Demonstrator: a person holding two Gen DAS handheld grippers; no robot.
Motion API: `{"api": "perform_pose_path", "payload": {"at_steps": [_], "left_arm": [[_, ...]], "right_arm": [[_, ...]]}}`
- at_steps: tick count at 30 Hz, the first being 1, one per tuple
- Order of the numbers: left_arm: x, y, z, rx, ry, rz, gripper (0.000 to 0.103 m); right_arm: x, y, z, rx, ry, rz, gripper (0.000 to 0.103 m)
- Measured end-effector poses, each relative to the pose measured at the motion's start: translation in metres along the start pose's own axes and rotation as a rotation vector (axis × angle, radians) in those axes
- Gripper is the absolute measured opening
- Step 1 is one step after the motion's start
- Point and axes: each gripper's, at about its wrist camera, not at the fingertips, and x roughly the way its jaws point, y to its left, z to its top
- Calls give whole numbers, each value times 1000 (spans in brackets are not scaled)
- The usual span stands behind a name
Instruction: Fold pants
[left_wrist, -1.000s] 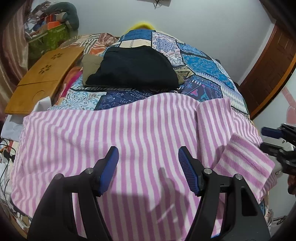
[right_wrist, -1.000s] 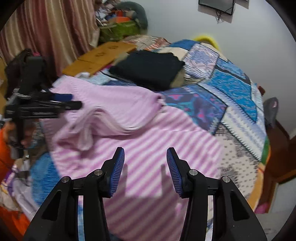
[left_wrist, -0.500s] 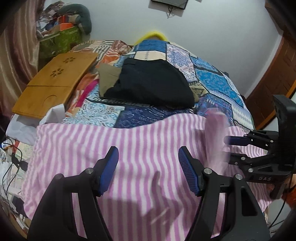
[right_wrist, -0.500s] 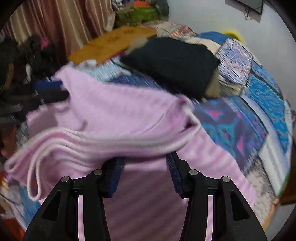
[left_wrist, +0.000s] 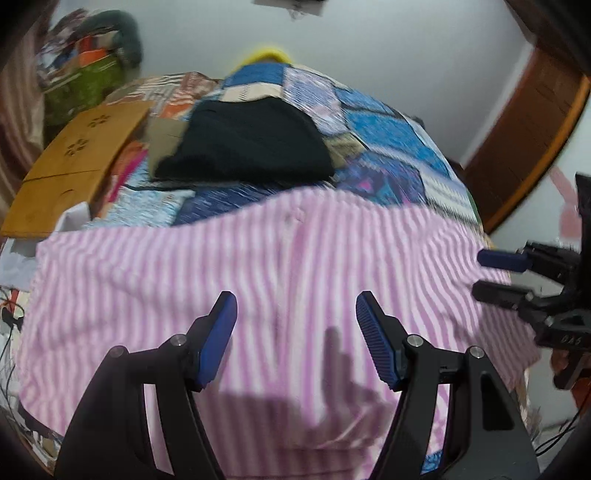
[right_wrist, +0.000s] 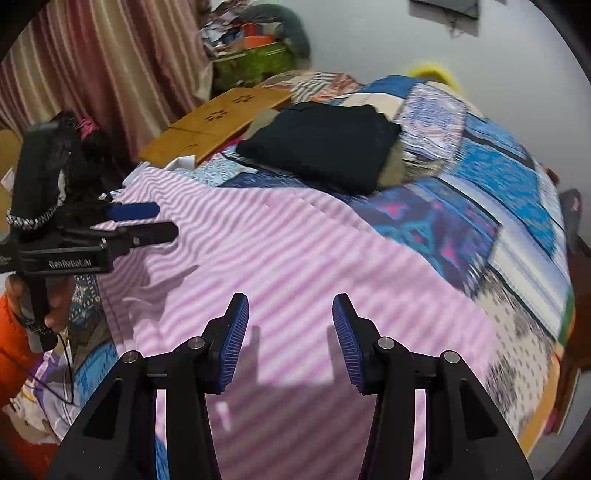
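The pink-and-white striped pants (left_wrist: 258, 273) lie spread flat across the near end of the bed, and they also show in the right wrist view (right_wrist: 280, 258). My left gripper (left_wrist: 295, 325) hovers above their middle, open and empty. My right gripper (right_wrist: 290, 325) hovers above their right part, open and empty. In the left wrist view the right gripper (left_wrist: 491, 273) shows at the right edge, open. In the right wrist view the left gripper (right_wrist: 147, 221) shows at the left, open.
A folded black garment (left_wrist: 247, 144) lies on the patchwork quilt (left_wrist: 391, 147) behind the pants. A wooden lap tray (left_wrist: 77, 155) lies at the back left. Clutter and a green box (right_wrist: 255, 62) stand by the curtain. A wooden door (left_wrist: 524, 136) is at the right.
The folded-over right leg of the pants has been carried across and laid out flat. My right gripper has let go of it and pulled back to the right edge.
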Motion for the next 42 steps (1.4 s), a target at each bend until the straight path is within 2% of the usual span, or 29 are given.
{"api": "perform_pose_path", "payload": {"at_steps": [3,8,11,16,18,20,26,30,35,37,42], "left_arm": [[9,-15,-16,46,36,24,67],[16,-17,-43,83,75,74,67],[6,-9,-58,99,68,125,67],[-14,22,-65,26,74,146,67],[-34,43,-68,-11,44,184,67],[-52,61,-70,-63,13,185,67],[-89,134,-85,-293,-22,159,69],[-82,160,-100,-405,22,103,69],[-65,172,-117,-478,78,22,69],[-61,175,-116,-500,74,-6,70],[-50,183,-110,-550,53,-55,74]], "right_arm": [[-9,-4,-20,30,3,-17,44],[-7,-8,-55,92,39,-25,44],[-12,-7,-71,114,8,-26,45],[-25,-6,-79,149,-10,-29,45],[-29,-6,-79,155,-13,-32,45],[-35,-3,-77,156,-29,-34,45],[-41,12,-62,151,-90,-19,45],[-33,27,-53,134,-106,-11,45],[-7,38,-53,140,-73,11,45],[4,38,-57,152,-52,14,45],[6,36,-61,158,-67,23,46]]}}
